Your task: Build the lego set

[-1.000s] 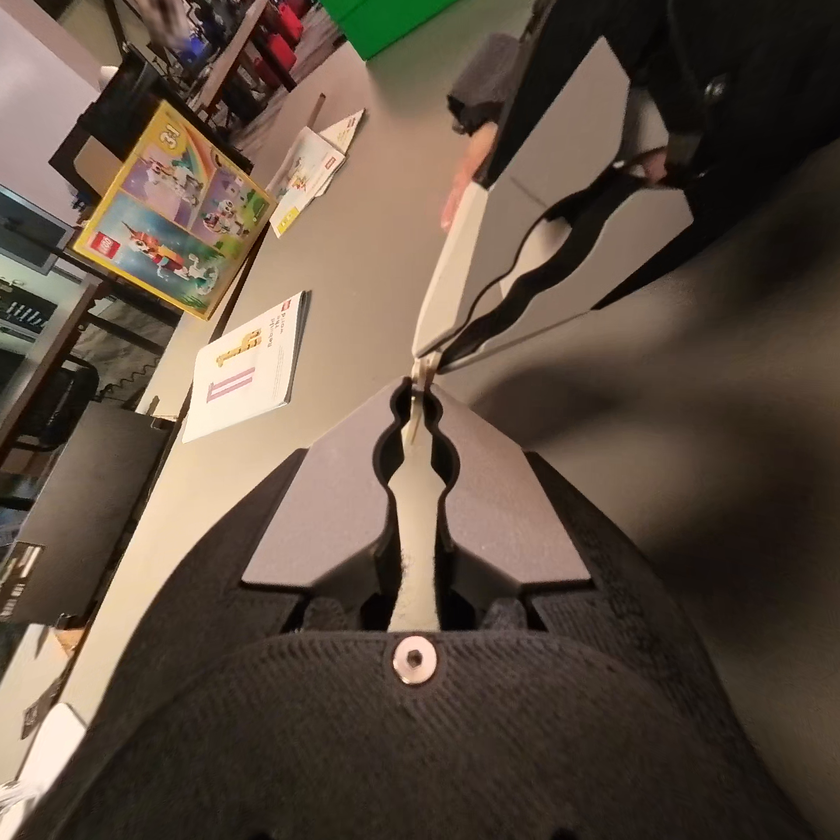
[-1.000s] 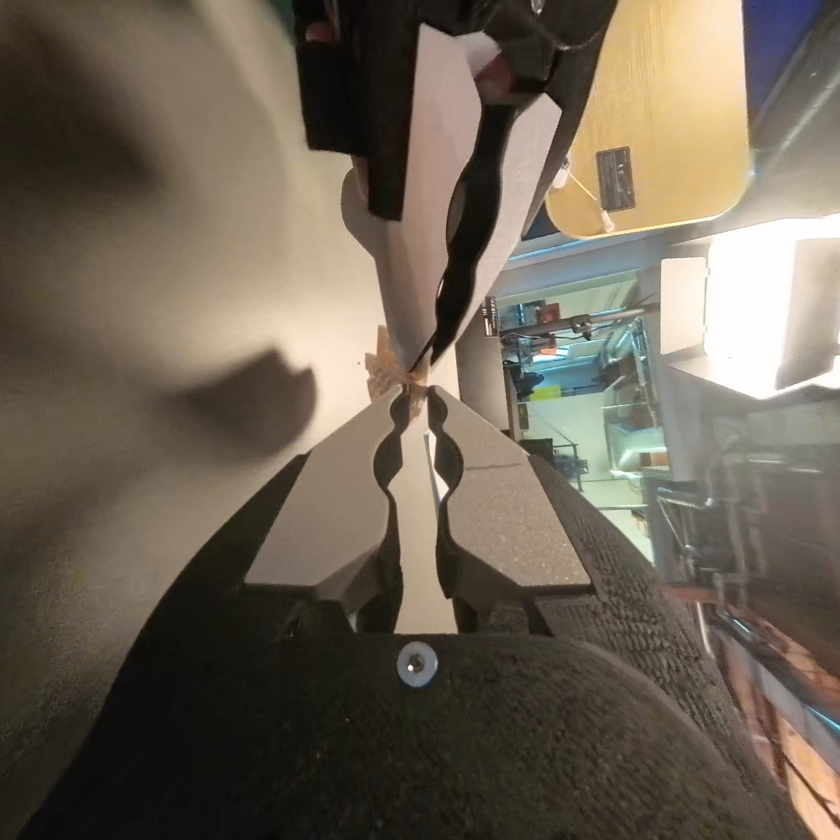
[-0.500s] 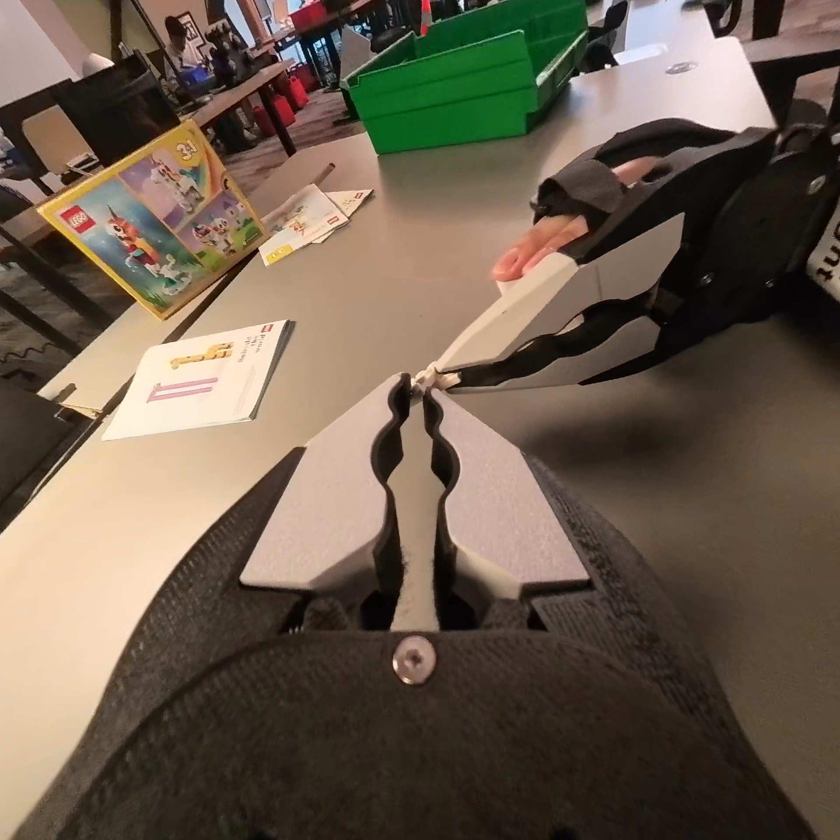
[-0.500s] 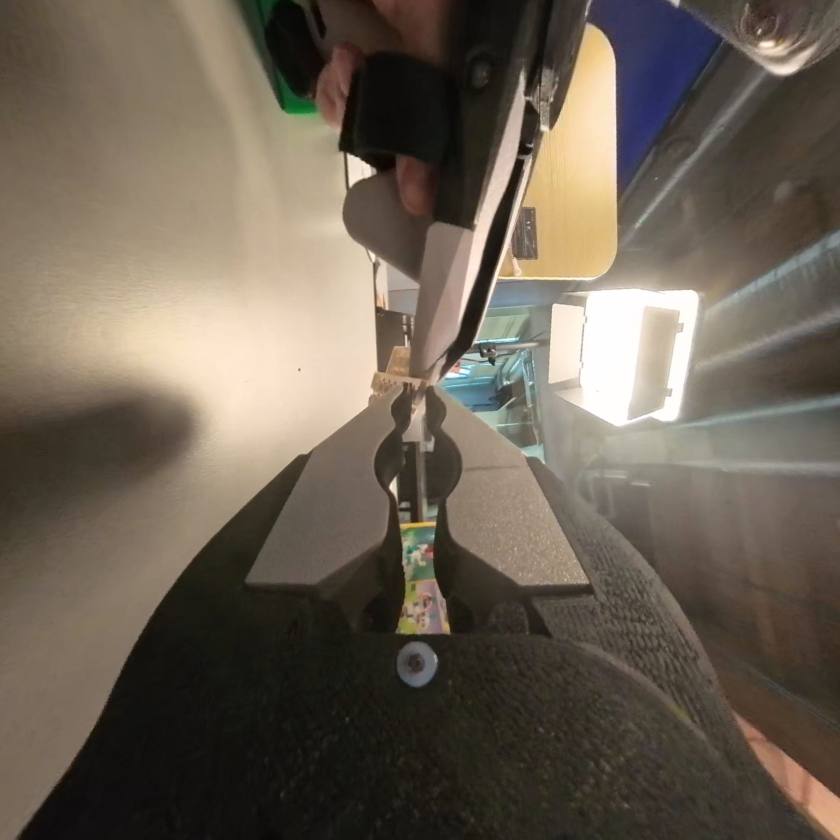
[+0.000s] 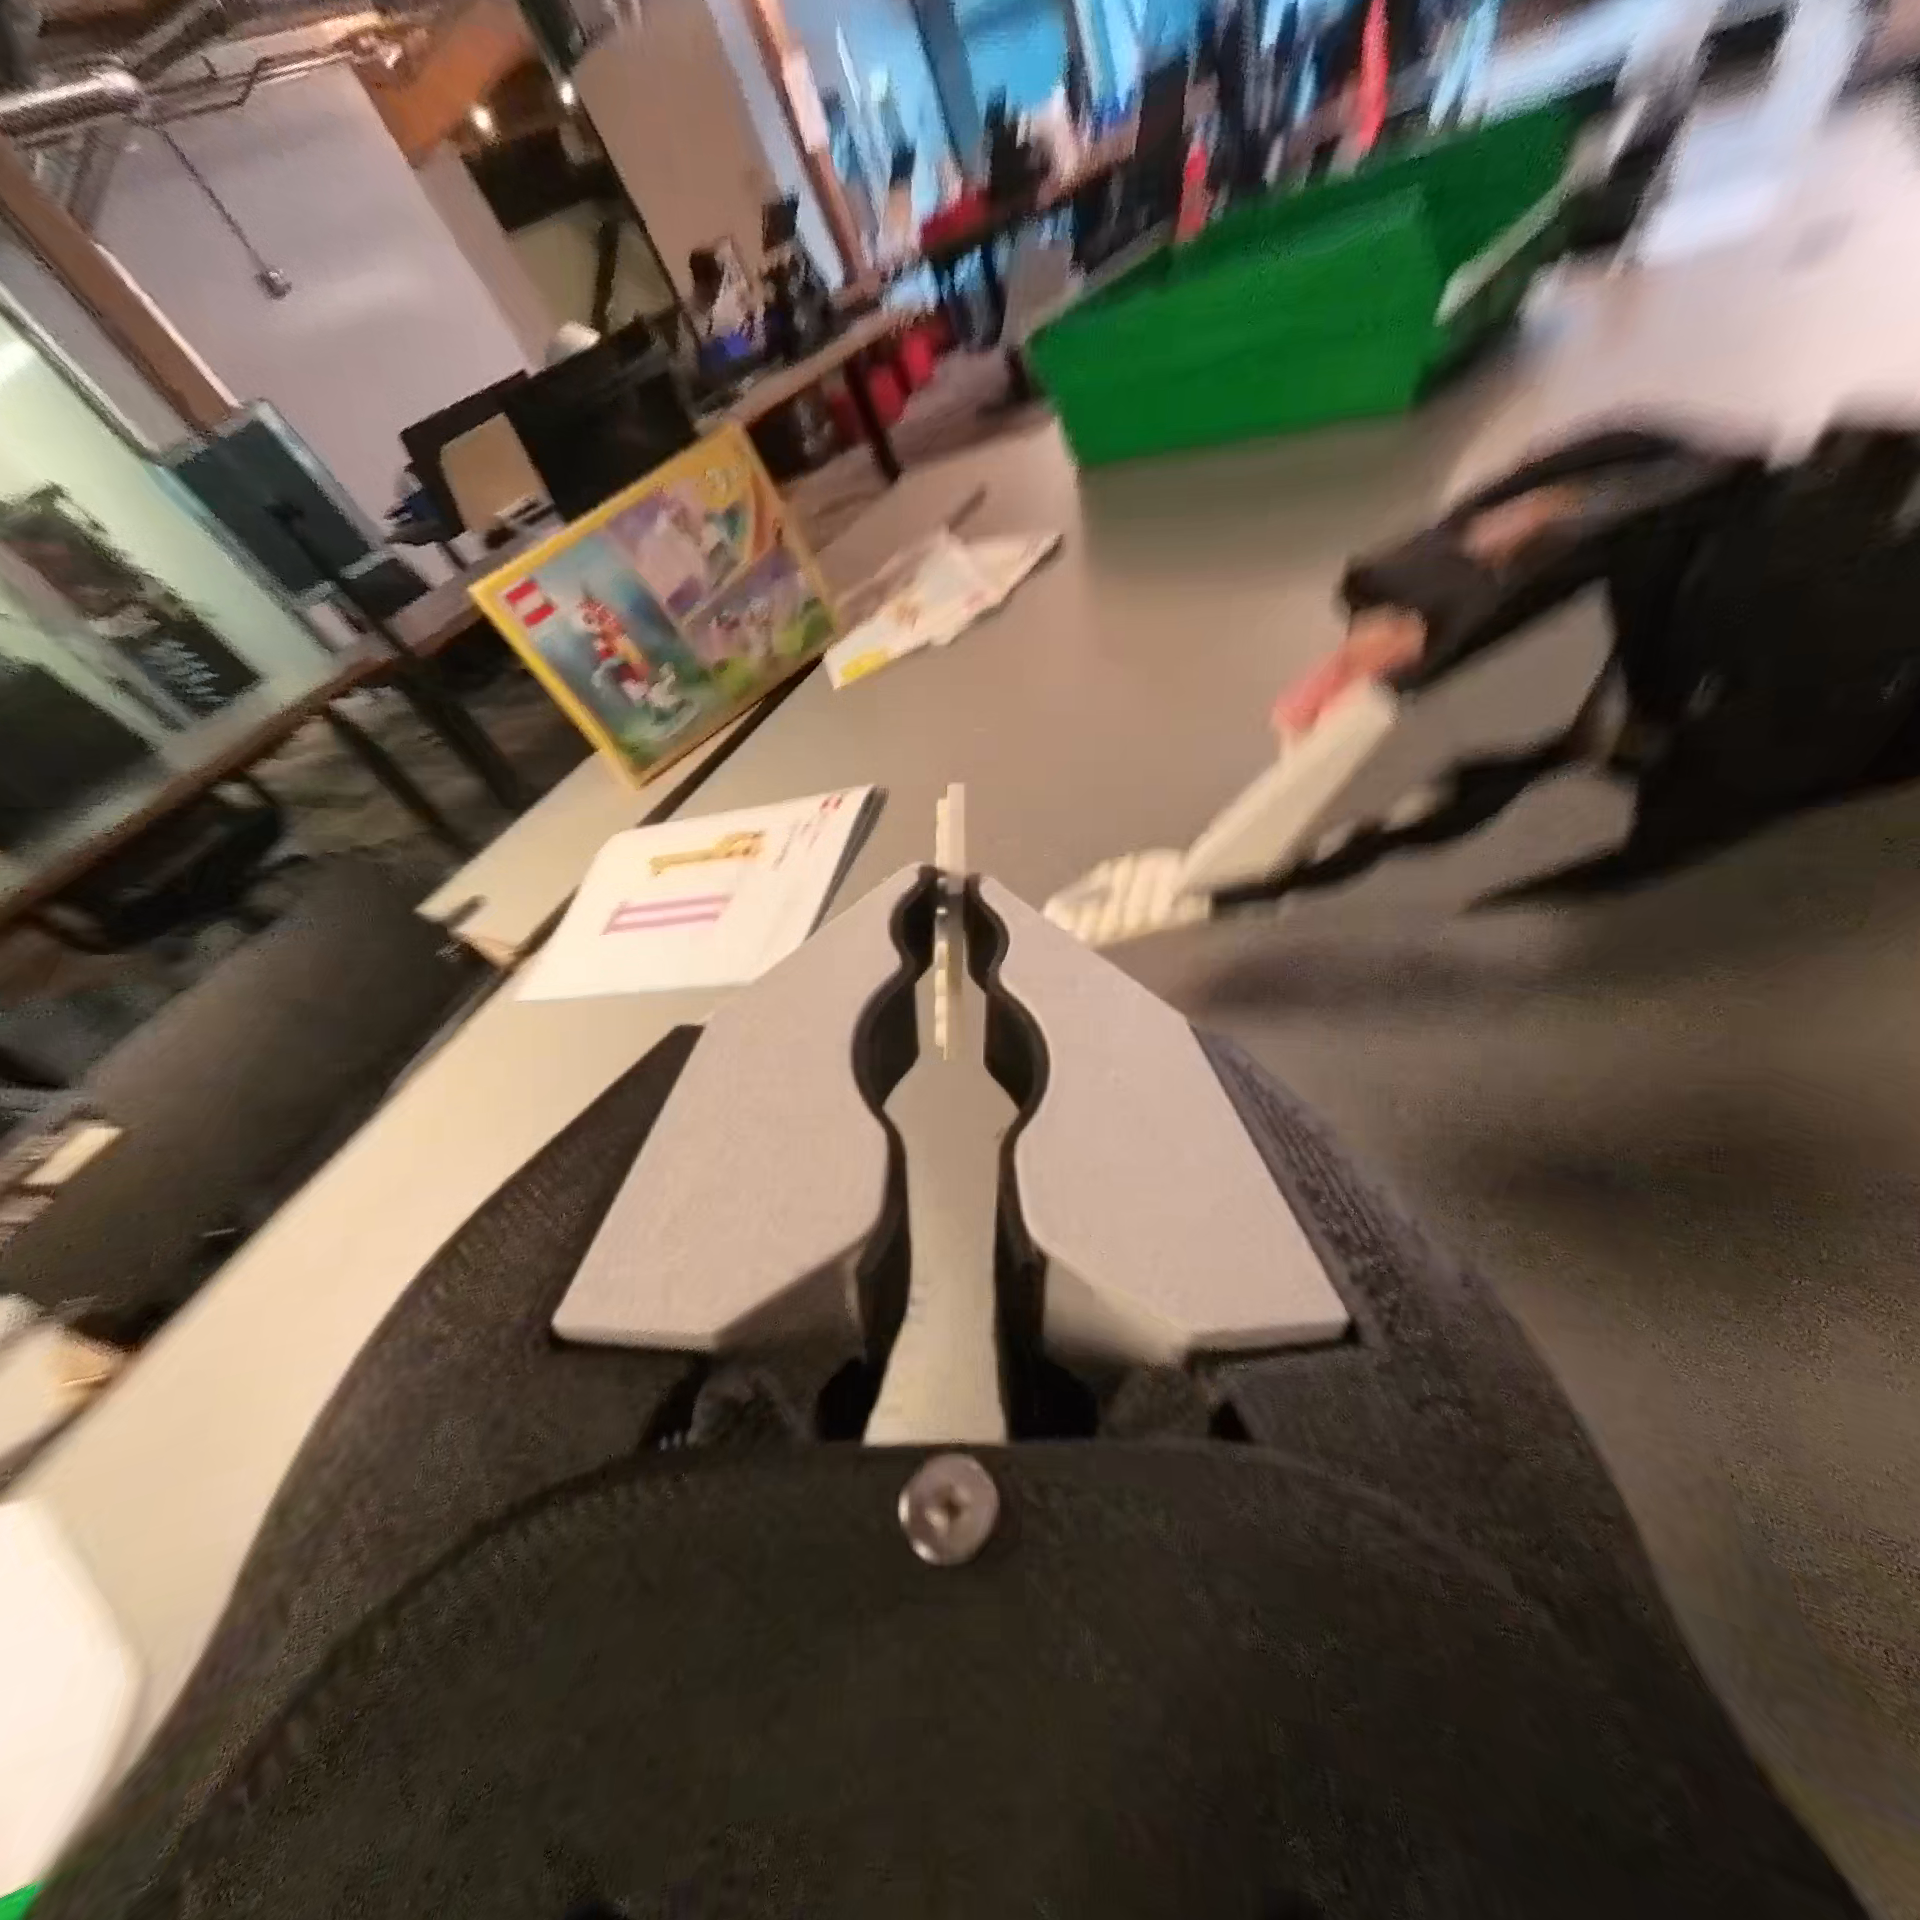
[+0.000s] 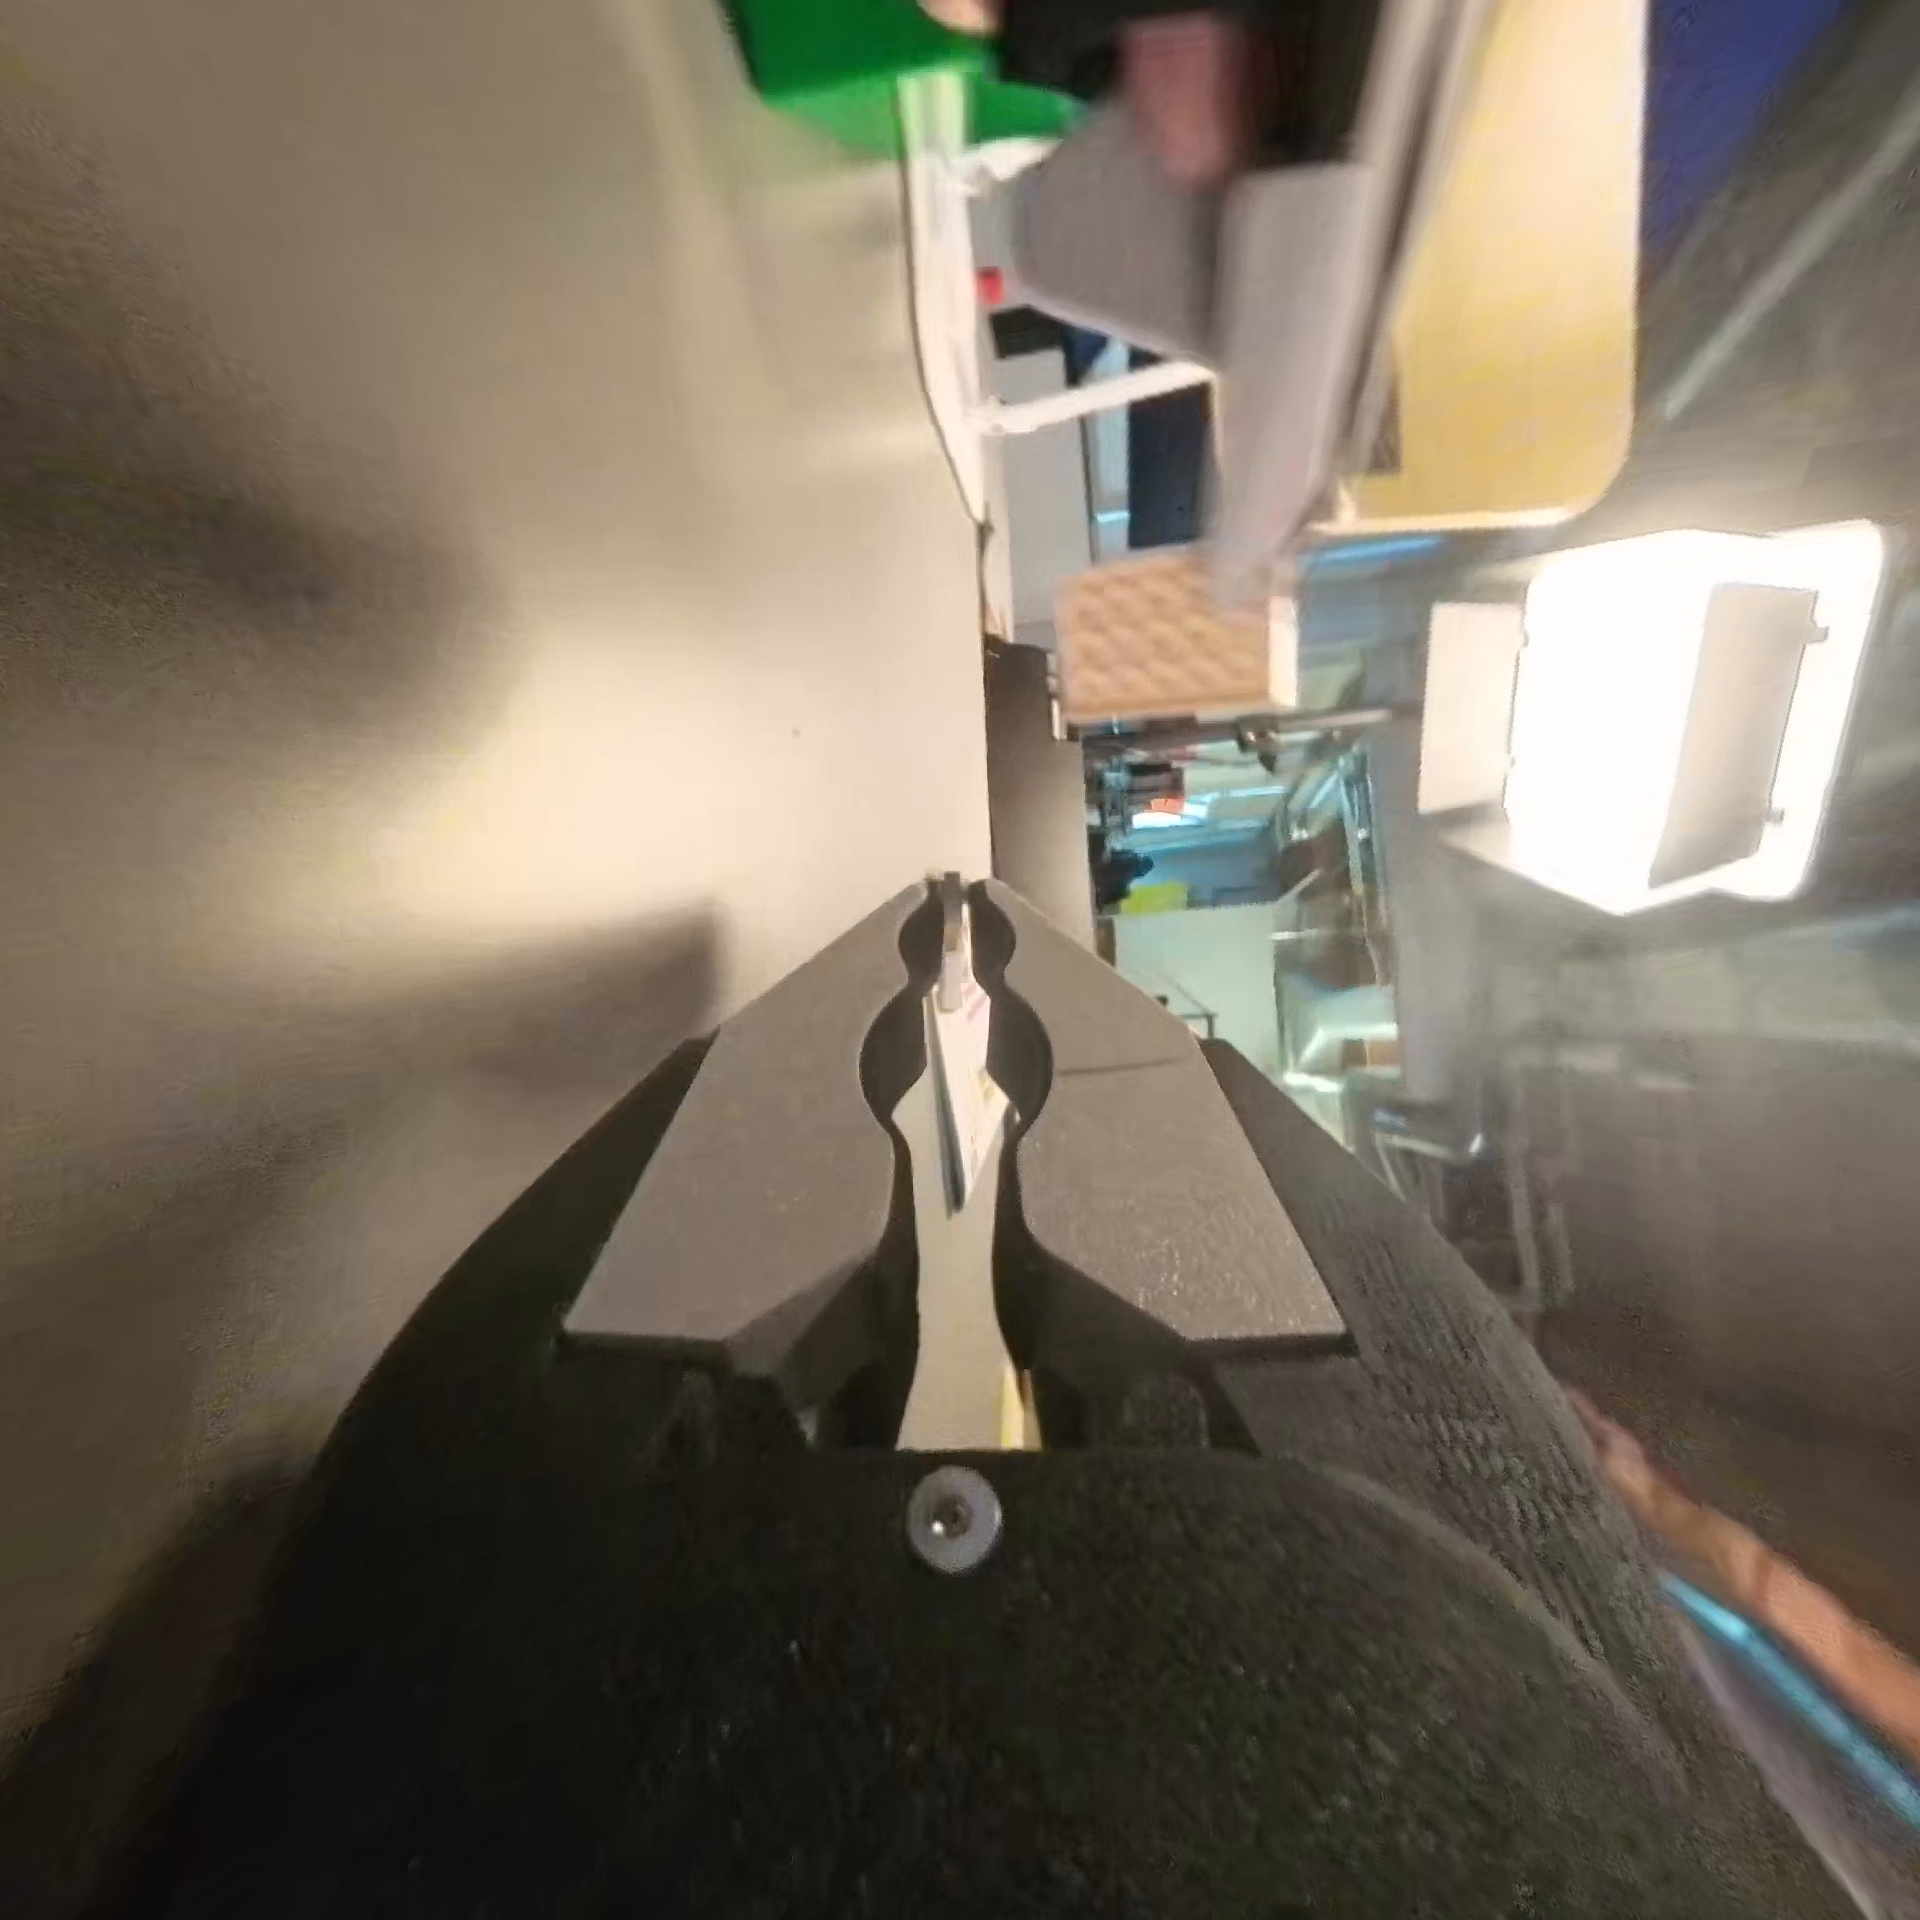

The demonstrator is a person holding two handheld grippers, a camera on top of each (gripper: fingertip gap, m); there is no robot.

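**Lego plate clamped edge-on in left gripper, mid-assembly**

Lego plate (image 5: 950, 831) pinched upright between left gripper (image 5: 950, 883) tips, thin edge toward camera, poking past the fingertips. Right gripper (image 6: 951, 888) clenched on a small pale piece (image 6: 948, 920), well apart to the right, low over the table (image 5: 1091, 665); heavily blurred. Likely step: joining two parts. Next: bring grippers together, line up studs, press. Instruction booklet (image 5: 707, 904) just left of tips; lego box (image 5: 665, 623) farther left; green bin (image 5: 1247, 343) far right.
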